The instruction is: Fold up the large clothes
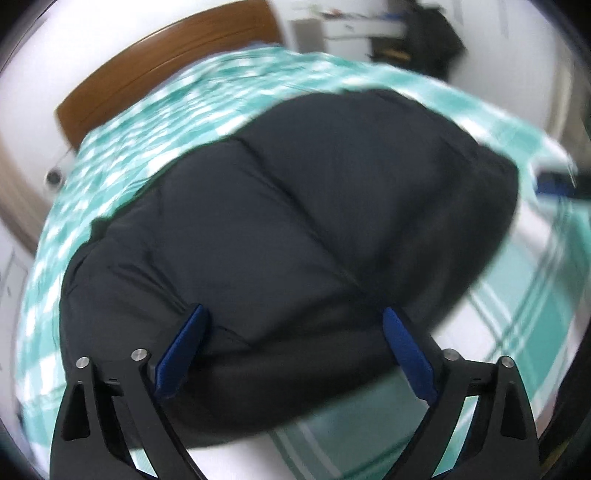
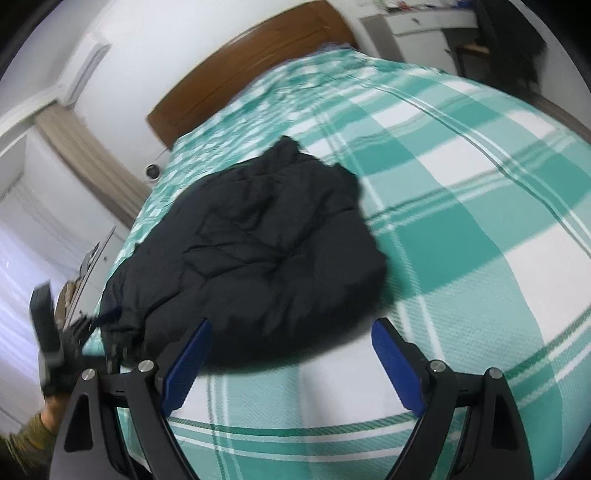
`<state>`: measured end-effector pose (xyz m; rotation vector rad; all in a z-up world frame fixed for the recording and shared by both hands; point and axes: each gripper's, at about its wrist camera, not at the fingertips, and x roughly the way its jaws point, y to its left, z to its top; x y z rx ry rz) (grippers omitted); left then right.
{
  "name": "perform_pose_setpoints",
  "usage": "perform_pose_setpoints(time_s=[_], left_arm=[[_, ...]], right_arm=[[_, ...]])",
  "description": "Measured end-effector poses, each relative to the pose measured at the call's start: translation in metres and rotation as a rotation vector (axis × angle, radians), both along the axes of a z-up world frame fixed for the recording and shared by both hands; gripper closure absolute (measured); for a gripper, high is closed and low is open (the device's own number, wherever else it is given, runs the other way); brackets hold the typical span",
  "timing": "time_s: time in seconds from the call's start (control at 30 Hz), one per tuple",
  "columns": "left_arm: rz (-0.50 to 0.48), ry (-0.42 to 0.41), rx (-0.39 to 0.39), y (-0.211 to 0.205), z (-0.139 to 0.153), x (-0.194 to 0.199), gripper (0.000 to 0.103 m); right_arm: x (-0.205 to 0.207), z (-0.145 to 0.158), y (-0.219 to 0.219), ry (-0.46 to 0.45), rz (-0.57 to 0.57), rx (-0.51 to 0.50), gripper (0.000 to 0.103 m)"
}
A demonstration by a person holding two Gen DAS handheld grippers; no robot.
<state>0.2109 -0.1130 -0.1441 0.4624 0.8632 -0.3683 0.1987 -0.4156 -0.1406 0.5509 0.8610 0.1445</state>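
You're working over a bed with a green-and-white plaid bedspread (image 2: 461, 236) that fills most of both views, with a brown wooden headboard (image 2: 236, 70) against a white wall at the far end. Past the bed's far corner there's a white desk or dresser (image 2: 417, 22) with something dark beside it, too blurry to identify. Curtains (image 2: 88, 166) hang on the left in your right wrist view. The black puffer jacket (image 2: 258, 251) lies bunched on the spread, toward the bed's left edge; from your left wrist it's a big quilted dark mound (image 1: 295, 229) taking up the middle of the frame. I can't make out sleeves, collar or zipper, it's all one rumpled black mass, and the left view is pretty smeared. Your left gripper (image 1: 295, 325) points steeply down at the jacket with its blue pads spread wide; the near edge of the jacket sits between the fingers but the pads aren't pressing on it. Your right gripper (image 2: 291, 339) is also spread wide, tilted down, its tips at the jacket's near hem, nothing clamped. At the far left of that view you can see your other gripper (image 2: 59, 343) and a bit of camo-pattern sleeve (image 2: 26, 439), partly cut off by the frame.
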Motion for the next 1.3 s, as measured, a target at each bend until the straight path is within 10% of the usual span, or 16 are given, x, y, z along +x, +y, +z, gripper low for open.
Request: perform_pose_setpoints(time_s=[0.1,0.33,0.53,0.57,0.6,0.63,0.7,0.97,1.13,1.3], left_arm=[[-0.030,0.001,0.031,-0.008,0.001,-0.010,0.007],[-0.080,0.011,-0.368,-0.003,0.062,0.005,0.004],[-0.187,0.162,-0.260,-0.041,0.008,0.037,0.003],[-0.192,0.179,-0.262,-0.042,0.001,0.040,0.003],[-0.186,0.205,-0.295,-0.038,-0.001,0.043,0.002],[-0.179,0.220,-0.320,-0.034,-0.002,0.045,0.002],[-0.169,0.260,-0.391,-0.025,-0.001,0.051,0.002],[-0.178,0.266,-0.434,-0.019,0.000,0.054,0.001],[-0.136,0.368,-0.699,0.042,0.033,0.055,0.003],[0.023,0.255,-0.875,0.164,0.081,0.030,0.002]], right_arm=[[0.000,-0.002,-0.014,0.000,-0.042,0.050,0.013],[0.039,-0.014,-0.029,-0.006,-0.048,0.149,0.011],[0.086,-0.056,-0.023,0.069,-0.067,0.357,0.011],[0.089,-0.058,-0.019,0.064,-0.064,0.375,0.015],[0.093,-0.060,-0.015,0.064,-0.032,0.424,0.052],[0.096,-0.063,-0.013,0.073,-0.025,0.480,0.066],[0.093,-0.056,-0.014,0.051,-0.053,0.521,0.077],[0.092,0.067,0.066,-0.199,0.153,0.338,0.079],[0.095,0.122,0.124,-0.304,0.289,0.112,0.079],[0.092,0.154,0.175,-0.344,0.377,-0.060,0.079]])
